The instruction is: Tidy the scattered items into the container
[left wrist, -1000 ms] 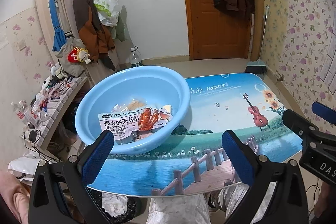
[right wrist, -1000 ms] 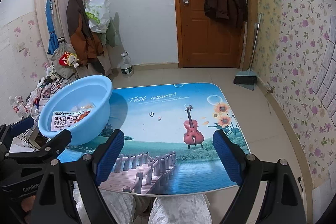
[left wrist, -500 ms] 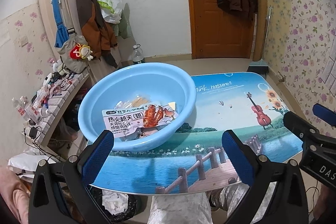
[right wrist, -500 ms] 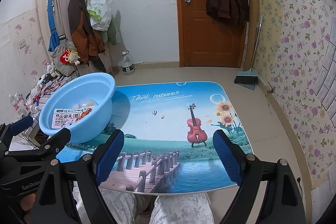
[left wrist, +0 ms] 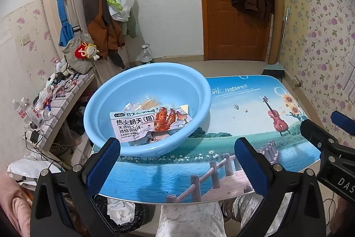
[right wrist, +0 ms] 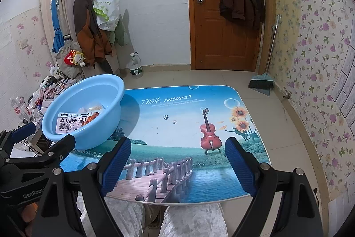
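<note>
Left wrist view takes in, from the left, a cluttered low shelf (left wrist: 55, 97) against the flowered wall, then a light blue basin (left wrist: 199, 90) sitting on the left end of a small table (left wrist: 233, 148) printed with a lake, a boardwalk and a violin. Inside the basin lies a white snack packet (left wrist: 137, 126) with a red chicken-wing picture, resting on top of a few other wrapped items that are too covered to identify. The left gripper (left wrist: 177, 161) hangs just above the table's near edge with its blue-padded jaws spread wide and nothing between them; its left pad overlaps the basin's near rim in the picture, though contact cannot be confirmed. At the far right of that view the black frame of the right gripper (left wrist: 328, 148) juts in. Right wrist view shows the basin (right wrist: 115, 86) at the table's left end, partly overhanging its left edge, with the packet (right wrist: 73, 121) still visible inside. The rest of the tabletop (right wrist: 177, 108) shows only its printed scene. The right gripper (right wrist: 175, 161) is poised over the near edge with jaws likewise wide apart and empty. Behind, coats hang on a wardrobe, a water bottle (right wrist: 135, 66) stands on the floor, and a broom (right wrist: 264, 81) leans beside the wooden door (right wrist: 210, 37).
</note>
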Motion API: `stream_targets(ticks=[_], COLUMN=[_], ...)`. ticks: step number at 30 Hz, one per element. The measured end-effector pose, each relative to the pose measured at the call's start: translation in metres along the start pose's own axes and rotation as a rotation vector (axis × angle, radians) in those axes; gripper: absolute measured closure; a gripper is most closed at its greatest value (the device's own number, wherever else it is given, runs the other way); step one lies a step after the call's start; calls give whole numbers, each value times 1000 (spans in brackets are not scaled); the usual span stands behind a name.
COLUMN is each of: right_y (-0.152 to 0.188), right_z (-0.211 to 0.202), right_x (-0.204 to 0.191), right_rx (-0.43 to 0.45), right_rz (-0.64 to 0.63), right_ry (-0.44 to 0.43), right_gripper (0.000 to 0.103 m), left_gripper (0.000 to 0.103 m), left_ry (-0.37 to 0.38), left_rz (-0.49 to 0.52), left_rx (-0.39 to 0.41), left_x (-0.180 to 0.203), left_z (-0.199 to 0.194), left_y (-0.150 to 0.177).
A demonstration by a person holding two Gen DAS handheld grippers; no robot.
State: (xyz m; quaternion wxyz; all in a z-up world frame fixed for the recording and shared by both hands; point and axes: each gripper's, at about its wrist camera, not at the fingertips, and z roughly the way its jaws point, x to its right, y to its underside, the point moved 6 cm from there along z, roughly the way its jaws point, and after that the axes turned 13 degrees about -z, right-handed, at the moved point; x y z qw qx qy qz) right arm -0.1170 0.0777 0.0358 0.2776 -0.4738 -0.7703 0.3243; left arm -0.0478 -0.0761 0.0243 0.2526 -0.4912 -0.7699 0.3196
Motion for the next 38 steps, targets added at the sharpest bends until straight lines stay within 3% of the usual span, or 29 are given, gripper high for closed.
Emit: stream_targets(ticks=[38], right_y=[6], right_z=[-2], right_x=[3], right_rx=[-9], right_rz=[1], right_ry=[-5], right_gripper=[15], left_gripper=[0], left_ry=[24], left_rz=[14], left_rx=[8], left_x=[7], left_z=[-4], left_y=[3])
